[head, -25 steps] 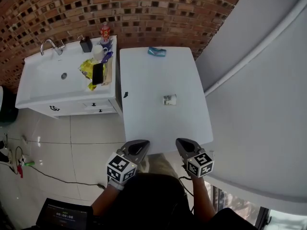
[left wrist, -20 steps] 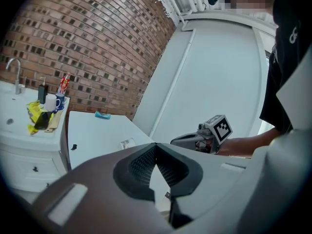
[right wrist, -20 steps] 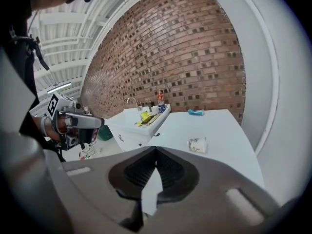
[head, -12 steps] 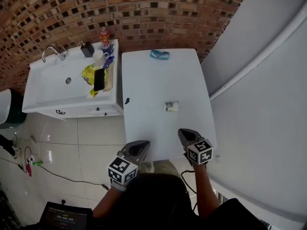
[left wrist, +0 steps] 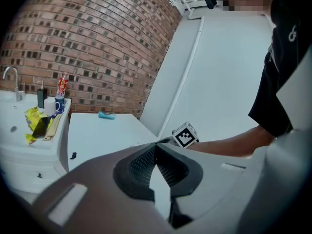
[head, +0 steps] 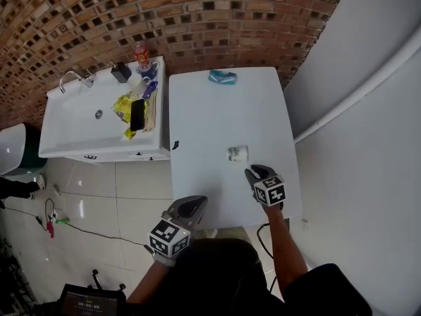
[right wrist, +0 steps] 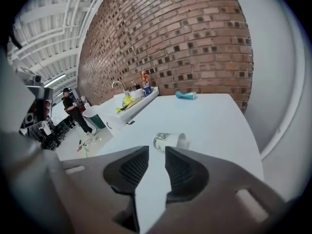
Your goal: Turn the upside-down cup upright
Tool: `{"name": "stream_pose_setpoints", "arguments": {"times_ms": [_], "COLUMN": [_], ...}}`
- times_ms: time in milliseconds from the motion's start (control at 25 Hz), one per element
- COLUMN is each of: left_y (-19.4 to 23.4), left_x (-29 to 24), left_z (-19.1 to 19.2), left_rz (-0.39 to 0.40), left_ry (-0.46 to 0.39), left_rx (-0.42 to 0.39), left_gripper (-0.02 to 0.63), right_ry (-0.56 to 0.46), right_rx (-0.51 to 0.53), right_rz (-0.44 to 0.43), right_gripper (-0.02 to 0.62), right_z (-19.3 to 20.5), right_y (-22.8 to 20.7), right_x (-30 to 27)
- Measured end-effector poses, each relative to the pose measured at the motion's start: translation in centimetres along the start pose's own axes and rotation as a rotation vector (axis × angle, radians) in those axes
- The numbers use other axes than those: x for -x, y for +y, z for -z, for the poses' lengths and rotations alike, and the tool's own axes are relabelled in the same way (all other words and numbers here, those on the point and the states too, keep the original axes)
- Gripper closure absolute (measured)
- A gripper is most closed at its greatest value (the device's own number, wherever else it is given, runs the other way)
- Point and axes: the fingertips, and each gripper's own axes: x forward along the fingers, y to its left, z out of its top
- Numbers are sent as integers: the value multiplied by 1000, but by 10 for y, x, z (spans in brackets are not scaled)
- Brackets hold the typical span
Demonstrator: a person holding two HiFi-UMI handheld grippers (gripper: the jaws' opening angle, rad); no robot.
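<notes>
Print on the cup is too small to read.

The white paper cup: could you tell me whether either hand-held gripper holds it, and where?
Nothing is held. The right hand-held gripper: jaws have just been opening, nothing between them, short of the white paper cup.

At the tabletop's far edge you see a teal packet, a dark scrap at its left edge; the sink alongside carries a bottle and a yellow wrapper.
</notes>
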Motion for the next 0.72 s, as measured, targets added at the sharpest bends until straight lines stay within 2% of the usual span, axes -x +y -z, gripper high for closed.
{"name": "stream_pose_setpoints", "arguments": {"times_ms": [320,600,640,720], "left_y": [13,24,24,26], "left_x": [-13,-19,-20,-22], "left_z": [-2,-3,-3,-3], "left_rz": [-62,-99,-103,-109], "left_ry": [28,31,30,27], "left_rx": [24,46,49,55], "left_gripper": [591,591,591,591], "right_ry": [86,106,105,100], "right_rx": [5,47,56,70], "right_rz": [-51,-87,-89,-94], "right_gripper": [497,497,500,562], "right_z": [16,15,15,12], "right_y": [-31,-39,-41,-41], "right_x": [-48,-69,-70,-70]}}
